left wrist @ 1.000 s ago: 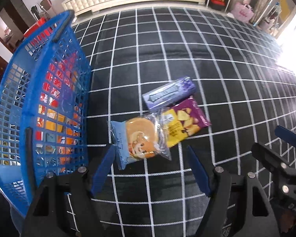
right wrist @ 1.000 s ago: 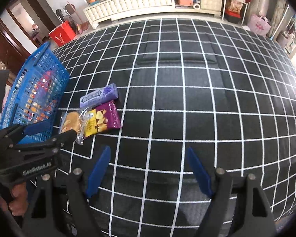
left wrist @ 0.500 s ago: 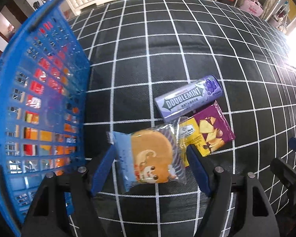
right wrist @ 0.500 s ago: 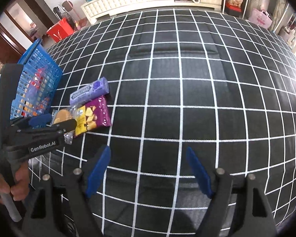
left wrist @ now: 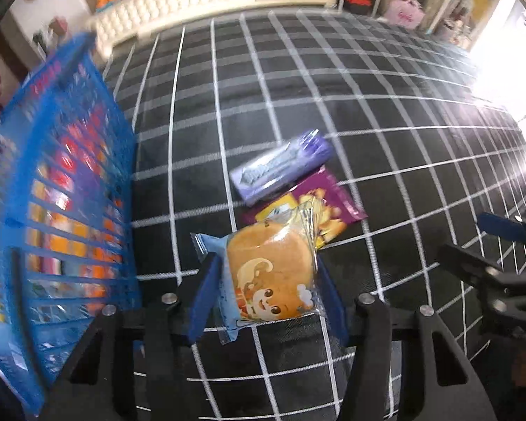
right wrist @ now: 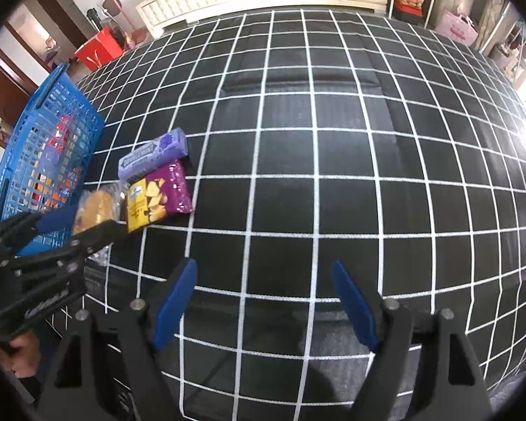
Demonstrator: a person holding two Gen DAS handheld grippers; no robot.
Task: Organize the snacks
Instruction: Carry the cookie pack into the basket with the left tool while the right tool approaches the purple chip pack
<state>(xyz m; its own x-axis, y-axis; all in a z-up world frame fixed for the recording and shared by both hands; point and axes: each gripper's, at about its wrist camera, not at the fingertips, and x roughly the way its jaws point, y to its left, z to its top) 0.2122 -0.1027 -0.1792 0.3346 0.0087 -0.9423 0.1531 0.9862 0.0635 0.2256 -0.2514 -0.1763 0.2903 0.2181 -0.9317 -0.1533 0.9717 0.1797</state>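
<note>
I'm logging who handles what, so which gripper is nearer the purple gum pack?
Left. The left gripper, shut on the bun packet, sits just short of the gum pack. The right gripper hangs open further off, over bare cloth to its right.

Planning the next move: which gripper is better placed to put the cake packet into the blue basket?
Left. The left gripper already has the cake packet between its fingers, right beside the basket. The right gripper is open over bare cloth, farther away.
</note>
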